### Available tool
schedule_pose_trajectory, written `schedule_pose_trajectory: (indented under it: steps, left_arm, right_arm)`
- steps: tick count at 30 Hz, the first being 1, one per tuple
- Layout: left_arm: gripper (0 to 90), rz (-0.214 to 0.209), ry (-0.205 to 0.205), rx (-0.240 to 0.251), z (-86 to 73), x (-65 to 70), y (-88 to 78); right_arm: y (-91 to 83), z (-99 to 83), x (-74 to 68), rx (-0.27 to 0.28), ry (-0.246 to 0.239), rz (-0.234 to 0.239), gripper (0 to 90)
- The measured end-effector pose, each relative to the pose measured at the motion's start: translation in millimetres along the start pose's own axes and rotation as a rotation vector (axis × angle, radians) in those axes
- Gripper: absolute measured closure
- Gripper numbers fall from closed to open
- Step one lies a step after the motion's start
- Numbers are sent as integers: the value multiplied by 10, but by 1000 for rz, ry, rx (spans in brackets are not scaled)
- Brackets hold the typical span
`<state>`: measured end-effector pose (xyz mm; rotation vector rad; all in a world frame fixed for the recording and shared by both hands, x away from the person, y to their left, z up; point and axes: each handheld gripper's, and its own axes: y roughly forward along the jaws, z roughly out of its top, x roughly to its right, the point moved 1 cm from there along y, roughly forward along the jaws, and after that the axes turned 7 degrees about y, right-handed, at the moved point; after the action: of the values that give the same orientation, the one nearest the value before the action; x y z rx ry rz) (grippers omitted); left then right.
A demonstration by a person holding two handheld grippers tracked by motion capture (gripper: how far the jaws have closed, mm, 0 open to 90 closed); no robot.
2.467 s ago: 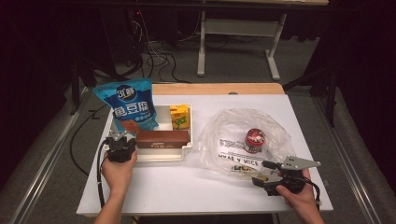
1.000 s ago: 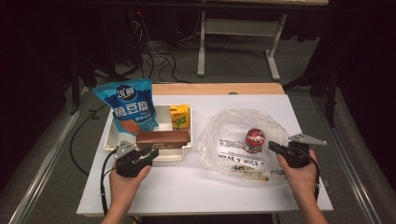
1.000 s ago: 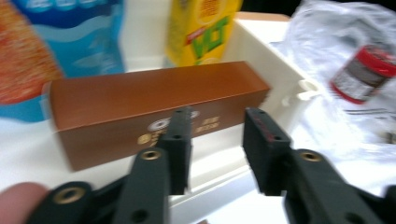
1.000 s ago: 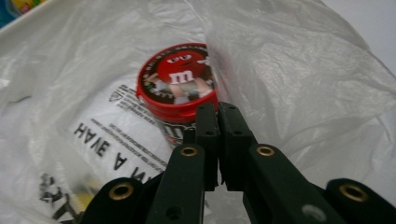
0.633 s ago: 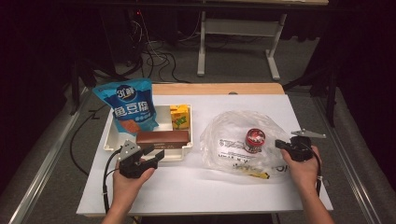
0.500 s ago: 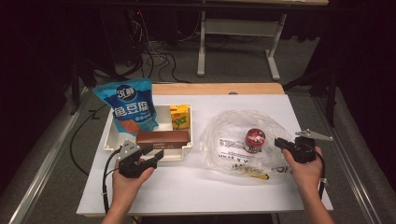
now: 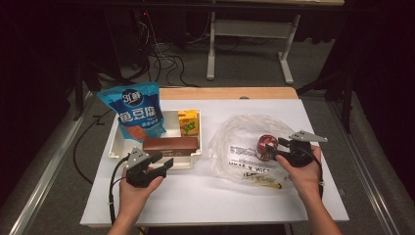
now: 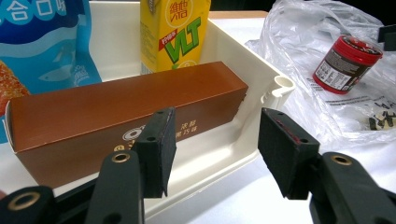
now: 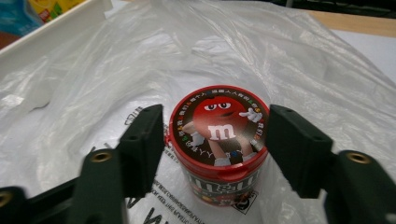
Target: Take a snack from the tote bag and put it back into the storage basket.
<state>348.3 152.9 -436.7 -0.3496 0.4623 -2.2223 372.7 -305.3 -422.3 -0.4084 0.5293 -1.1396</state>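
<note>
A red candy tub [image 7: 266, 147] stands upright on a crumpled clear plastic bag [image 7: 240, 142] at the right of the white table. My right gripper [image 7: 275, 148] is open and its jaws have just been opening. In the right gripper view the tub [image 9: 217, 140] sits between the two pads of the right gripper [image 9: 215, 135], with no clear squeeze. My left gripper [image 7: 164, 161] is open at the tray's near right corner. In the left gripper view the left gripper [image 8: 212, 140] straddles the rim of the white tray [image 8: 280, 86], with the brown box [image 8: 116, 112] just beyond.
The tray [image 7: 115, 147] also holds a yellow drink carton [image 7: 188, 122] and a blue snack bag [image 7: 137, 112] leaning at its left. A small dark and yellow item [image 7: 264, 181] lies in the bag near the front. A wooden strip [image 7: 227, 93] borders the table's far edge.
The right gripper has moved left from the bag's right edge to the red tub, and its jaws have spread from shut to open. The left hand has kept still over the last second.
</note>
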Motion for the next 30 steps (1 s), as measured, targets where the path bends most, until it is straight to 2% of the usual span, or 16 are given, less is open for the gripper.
schedule_pose_trajectory:
  steps: [4, 7, 10, 13, 16, 20, 24, 27, 30]
  left_arm:
    - [469, -2, -2, -7, -7, -7, 11]
    - [469, -5, 3, -9, -5, 6, 14]
    - [470, -8, 9, -8, 2, 26, 19]
    - [471, -10, 12, -10, 5, 32, 24]
    - [471, -9, 10, -16, -1, 22, 27]
    - [471, -10, 10, -13, -1, 27, 26]
    - [468, -18, 18, -12, 5, 56, 32]
    - [466, -25, 21, -3, 16, 85, 39]
    - [465, -38, 21, 2, 26, 110, 43]
  right_arm:
    - [119, -28, 10, -44, 3, -13, 214]
    - [220, -48, 22, -73, 10, -33, 171]
    - [314, -63, 1, -88, 1, -39, 190]
    - [335, -81, -53, -76, 2, -75, 207]
    - [323, -112, -130, -60, 11, -77, 220]
    - [338, -148, -234, -60, -7, -65, 219]
    - [472, -179, -229, -99, -13, -74, 204]
    - [525, -181, -218, -94, -1, -66, 203]
    - [531, -186, -226, -90, -20, -68, 217]
